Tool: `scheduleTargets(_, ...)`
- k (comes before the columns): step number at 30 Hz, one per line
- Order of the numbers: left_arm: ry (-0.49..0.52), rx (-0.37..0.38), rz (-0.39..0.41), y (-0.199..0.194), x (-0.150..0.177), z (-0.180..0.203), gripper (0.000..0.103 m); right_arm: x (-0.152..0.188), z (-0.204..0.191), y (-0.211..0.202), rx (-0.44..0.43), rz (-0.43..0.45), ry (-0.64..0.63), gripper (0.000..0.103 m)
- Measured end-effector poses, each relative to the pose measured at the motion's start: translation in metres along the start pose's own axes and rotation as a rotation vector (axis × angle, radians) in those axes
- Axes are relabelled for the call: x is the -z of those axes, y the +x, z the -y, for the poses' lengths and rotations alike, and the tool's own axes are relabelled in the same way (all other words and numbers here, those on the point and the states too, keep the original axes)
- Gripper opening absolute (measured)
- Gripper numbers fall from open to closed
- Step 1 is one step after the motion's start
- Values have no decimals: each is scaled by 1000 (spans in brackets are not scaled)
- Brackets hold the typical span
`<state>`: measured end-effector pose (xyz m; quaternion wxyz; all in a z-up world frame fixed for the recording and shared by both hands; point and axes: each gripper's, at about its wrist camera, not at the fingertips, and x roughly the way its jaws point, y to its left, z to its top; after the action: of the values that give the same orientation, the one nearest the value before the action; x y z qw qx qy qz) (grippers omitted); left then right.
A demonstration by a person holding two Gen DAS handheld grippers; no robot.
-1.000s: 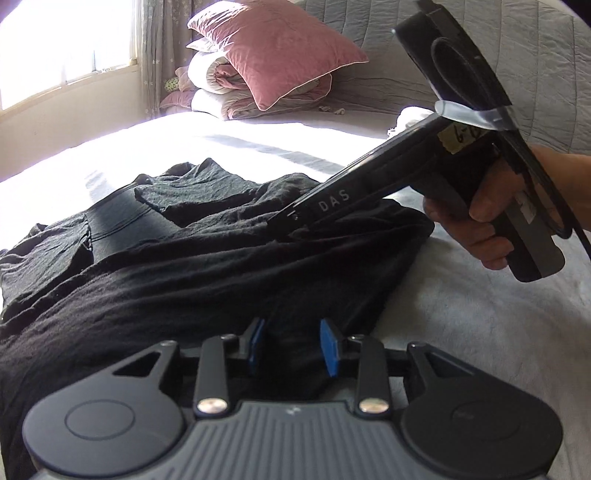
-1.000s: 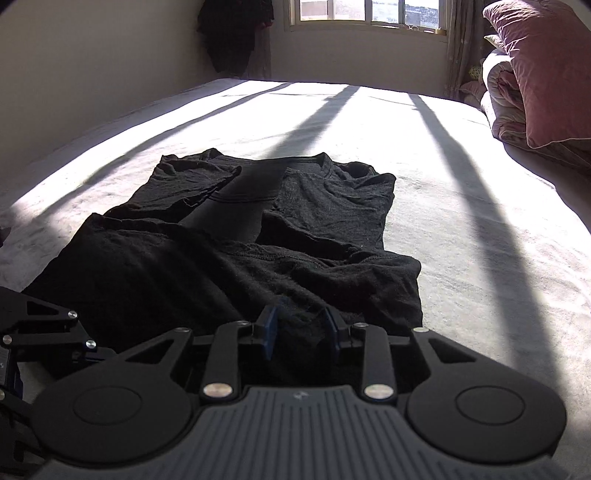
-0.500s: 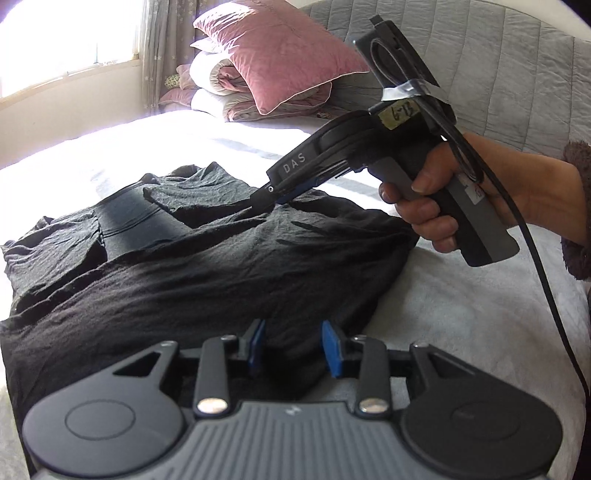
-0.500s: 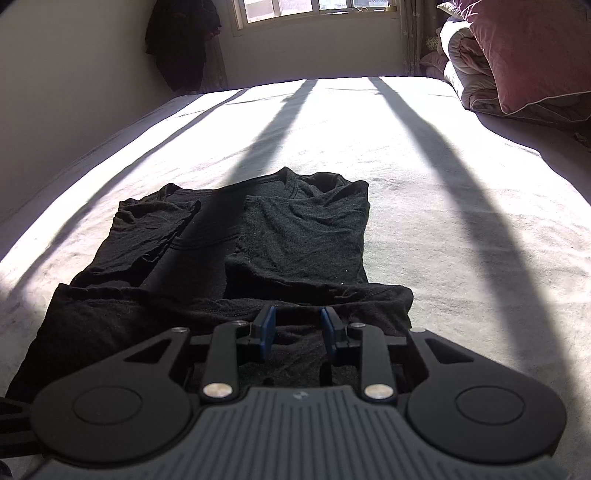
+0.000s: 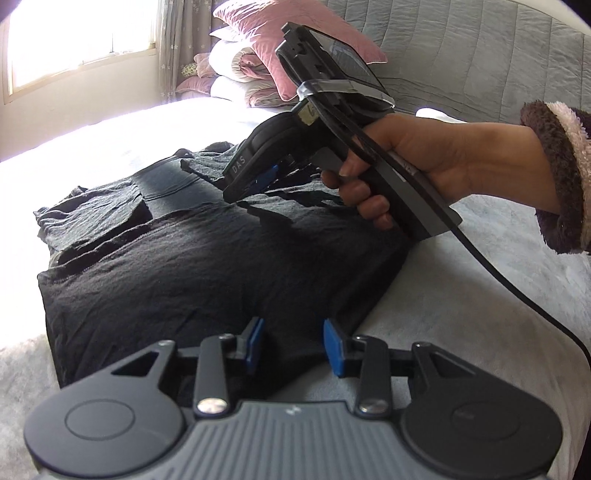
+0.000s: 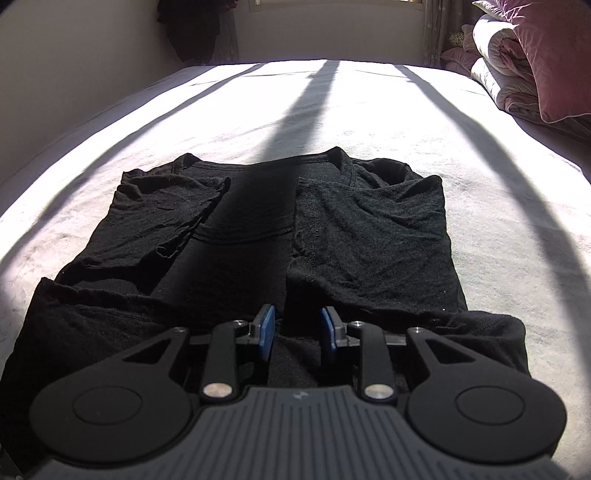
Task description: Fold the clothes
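Left wrist view: my left gripper sits low at the near edge of the black garment; its blue pads stand apart with nothing between them, so it is released; the right pad hangs over pale bed cover, the left over cloth

Right wrist view: my right gripper is over the near folded band of the garment; its pads are parted with a clear gap; dark cloth lies under them, but whether they touch it I cannot tell

Garment: it lies flat on the bed, sleeves turned in over the middle, the bottom part folded up into a thick band nearest me

Hidden or unclear: the garment's near edge is covered by both gripper bodies; a broad shadow down its middle hides the seams there; in the left view my right gripper shows only one blue pad under its nose, so its tips cannot be read from that side; my right hand grips its handle, the fuzzy sleeve cuff cut by the frame; its cable runs off at the right

Edges and open room: bare bed lies far beyond the collar and to the right of the garment; pink pillow and rolled bedding are well apart at far right; a dark item hangs on the far wall
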<state>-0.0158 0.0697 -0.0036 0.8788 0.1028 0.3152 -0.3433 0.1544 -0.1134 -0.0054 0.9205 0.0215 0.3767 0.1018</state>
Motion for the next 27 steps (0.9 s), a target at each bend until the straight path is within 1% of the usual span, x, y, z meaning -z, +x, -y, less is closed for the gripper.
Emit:
scheduleTargets(2,-1,6,1,-5,0,-1,39,-2,5,-6,-19,-2,41,31)
scheduleTargets(4,-2,12,2,-10,0,-2,42,1,10,-21,-49,10,70,34)
scheduleTargets(6,-12,13,8,-16,0,-5,43,8,13,-43,-55,29,50,37)
scheduleTargets(9,-72,0,34,-27,1,-20,43,23,17,-73,-61,48,1,38)
scheduleTargets(12,-130,-5,36,-36,3,-37,43,40,27,-93,-47,43,-27,38)
scheduleTargets(15,-131,-22,-9,-40,8,-45,43,54,41,-105,-31,33,-20,38)
scheduleTargets(19,-100,-28,-78,-42,21,-49,43,72,61,-114,-38,29,14,38)
scheduleTargets(21,-72,-25,-95,-46,25,-48,44,83,72,-111,-44,35,29,38)
scheduleTargets(23,-68,-17,-111,-50,28,-49,46,94,83,-108,-50,42,43,36)
scheduleTargets(25,-68,-7,-125,-54,30,-50,48,93,87,-110,-54,41,55,34)
scheduleTargets(26,-64,-3,-132,-56,31,-50,50,90,87,-113,-40,43,50,35)
scheduleTargets(27,-59,0,-138,-58,32,-50,51,89,88,-116,-26,51,43,39)
